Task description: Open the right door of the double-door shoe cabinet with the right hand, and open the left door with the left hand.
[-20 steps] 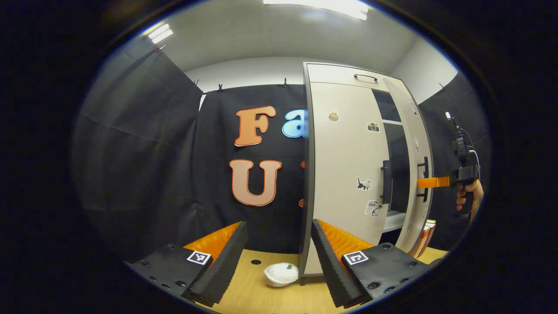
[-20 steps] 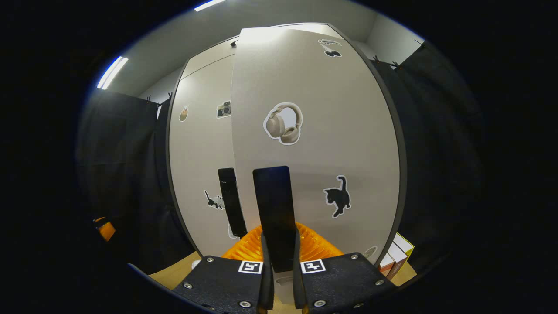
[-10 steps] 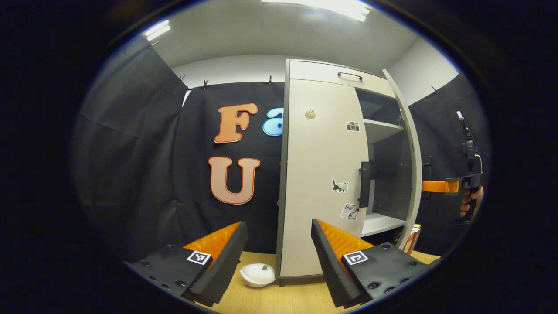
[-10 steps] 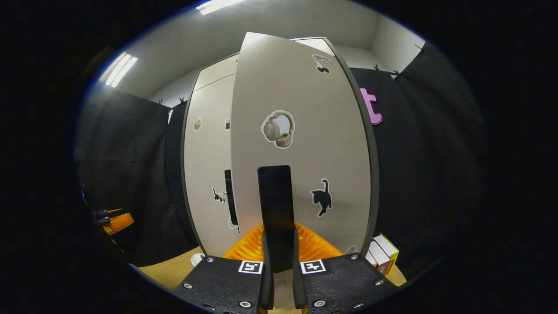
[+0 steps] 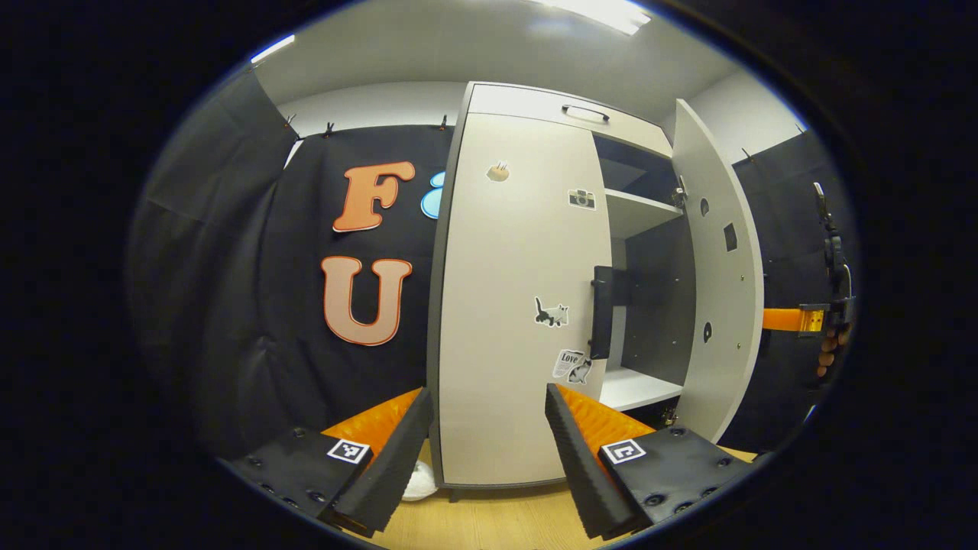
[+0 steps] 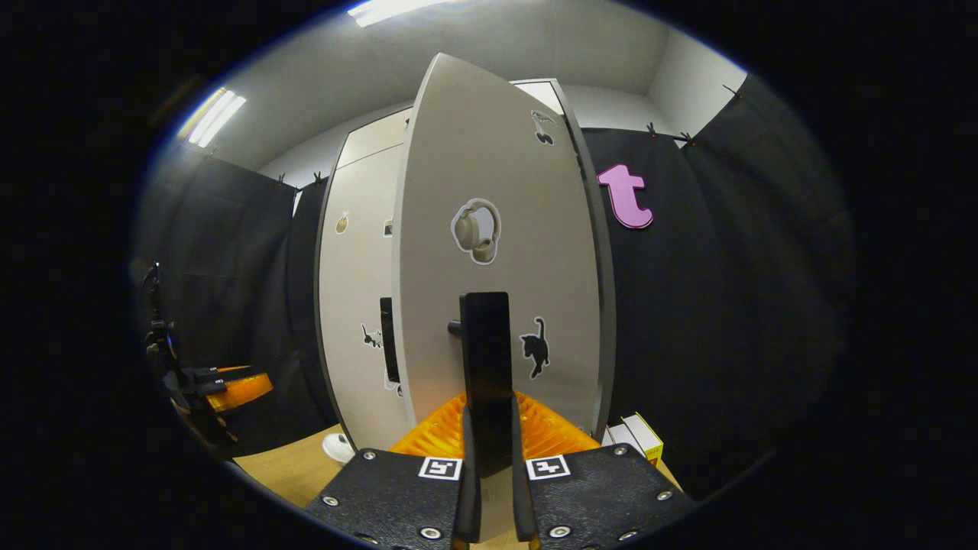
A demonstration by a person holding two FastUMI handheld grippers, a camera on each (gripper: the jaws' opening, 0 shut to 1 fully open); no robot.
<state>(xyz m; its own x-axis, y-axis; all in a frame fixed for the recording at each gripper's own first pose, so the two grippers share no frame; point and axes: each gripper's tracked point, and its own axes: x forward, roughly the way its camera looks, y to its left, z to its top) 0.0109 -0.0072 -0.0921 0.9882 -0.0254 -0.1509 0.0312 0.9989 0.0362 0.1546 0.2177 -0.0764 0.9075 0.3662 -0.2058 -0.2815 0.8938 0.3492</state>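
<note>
A tall pale-grey double-door shoe cabinet (image 5: pixel 527 107) stands on a wooden counter (image 5: pixel 474 519). Its right door (image 5: pixel 718 275) is swung well out from the cabinet body, showing a white shelf (image 5: pixel 638 388) and a dark interior behind it. In the right gripper view, the right tongs (image 6: pixel 489 458) are clamped on the right door's black vertical handle (image 6: pixel 485 359), both fingers pressed against its sides. The door's outer face carries a headphones sticker (image 6: pixel 475 231) above the handle and a black cat sticker (image 6: pixel 535 347) just beside it.

The left door (image 5: pixel 512 305) sits closed against the cabinet. Its black handle (image 5: pixel 600 312) runs along the edge nearest the open right door, with a small cat sticker (image 5: pixel 552 312) beside it. The left tongs (image 5: pixel 489 451) are apart and empty, held in front of the left door's lower part, clear of its handle.

Beside the cabinet's foot on the left lies a small white round object (image 5: pixel 419 484); on the right, some boxes (image 6: pixel 638 437) stand near the open door.

The right door appears nearly done. To finish well, the right tongs should follow the door's arc around its hinge rather than pull straight. The left tongs would then need to rise and shift toward the left door's handle, with the fingers on either side of the bar before closing.
</note>
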